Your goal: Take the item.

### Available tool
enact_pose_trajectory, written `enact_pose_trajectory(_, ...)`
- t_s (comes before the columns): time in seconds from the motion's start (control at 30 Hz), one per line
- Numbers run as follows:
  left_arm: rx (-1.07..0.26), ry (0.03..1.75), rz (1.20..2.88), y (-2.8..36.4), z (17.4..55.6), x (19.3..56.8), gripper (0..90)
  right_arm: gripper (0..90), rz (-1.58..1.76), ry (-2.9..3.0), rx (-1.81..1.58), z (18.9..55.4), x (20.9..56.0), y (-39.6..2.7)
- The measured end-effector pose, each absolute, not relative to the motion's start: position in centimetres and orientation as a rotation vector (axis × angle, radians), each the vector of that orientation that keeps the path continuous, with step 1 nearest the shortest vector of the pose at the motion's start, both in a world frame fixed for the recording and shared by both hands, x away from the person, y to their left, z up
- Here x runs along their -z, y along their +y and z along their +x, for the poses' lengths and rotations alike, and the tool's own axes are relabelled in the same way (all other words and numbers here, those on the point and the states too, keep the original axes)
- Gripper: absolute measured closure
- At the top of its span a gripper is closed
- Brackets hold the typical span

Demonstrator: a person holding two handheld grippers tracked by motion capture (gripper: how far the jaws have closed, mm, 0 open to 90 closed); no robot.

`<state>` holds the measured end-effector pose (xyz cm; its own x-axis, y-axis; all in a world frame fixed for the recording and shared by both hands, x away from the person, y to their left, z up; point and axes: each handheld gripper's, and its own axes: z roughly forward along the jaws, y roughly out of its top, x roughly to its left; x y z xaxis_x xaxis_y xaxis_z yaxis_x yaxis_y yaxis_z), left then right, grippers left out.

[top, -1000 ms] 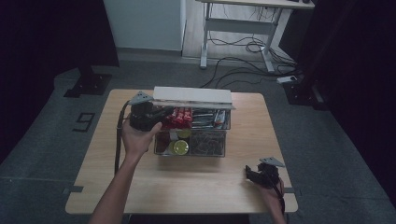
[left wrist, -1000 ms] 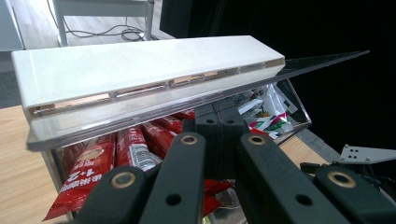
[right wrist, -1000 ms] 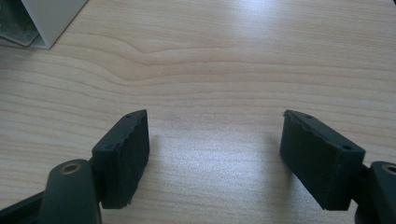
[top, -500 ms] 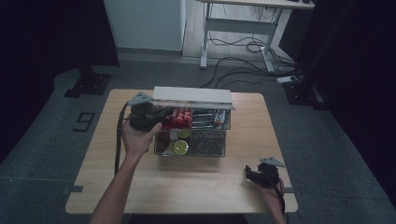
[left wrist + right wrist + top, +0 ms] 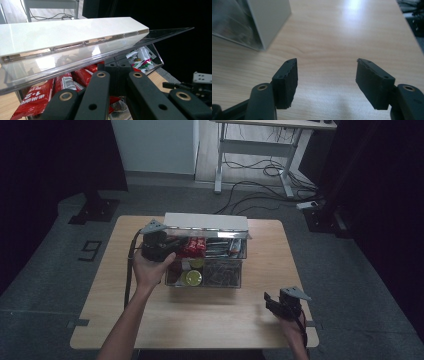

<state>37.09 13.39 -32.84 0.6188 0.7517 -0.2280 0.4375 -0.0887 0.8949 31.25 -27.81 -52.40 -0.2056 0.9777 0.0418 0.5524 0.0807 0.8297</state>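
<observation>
Bench (image 5: 210, 320): light wood top, seen from above; grey floor around it, a desk frame with loose cables on the floor at the far side.

Clear box (image 5: 222, 275): a transparent container set at the middle of the bench, toward the far edge. Its lid (image 5: 206, 222) is raised at the far side, a white strip above a clear panel; in the left gripper view the lid (image 5: 75, 40) slants overhead across the frame.

Contents: red snack packets (image 5: 192, 246) are lying in the far left part of the box, a round yellow-green item (image 5: 191, 278) in the near left part. The red packets (image 5: 35, 96) are seen just beyond the jaws in the left gripper view, with a white, red and green wrapper (image 5: 138, 58) farther off at the right end of the box. The remaining contents are too dim to be told.

Left hand-held gripper (image 5: 167, 246): held at the left end of the box, under the lid, jaws pointing right into the box. The jaws are pressed together in its own view (image 5: 117, 72); nothing is seen between them.

Right hand-held gripper (image 5: 270, 301): held low at the near right corner of the bench, well apart from the box. The jaws are spread wide (image 5: 327, 75), with bare wood between them; a corner of the box is seen at upper left of that view.
</observation>
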Motion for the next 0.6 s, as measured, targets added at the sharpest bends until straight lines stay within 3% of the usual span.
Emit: enact_pose_trajectory(0.6,-0.355,0.986,1.726,13.5,37.1,32.8,90.0,43.0,1.345,1.792,-1.248,30.7,44.9,-26.0)
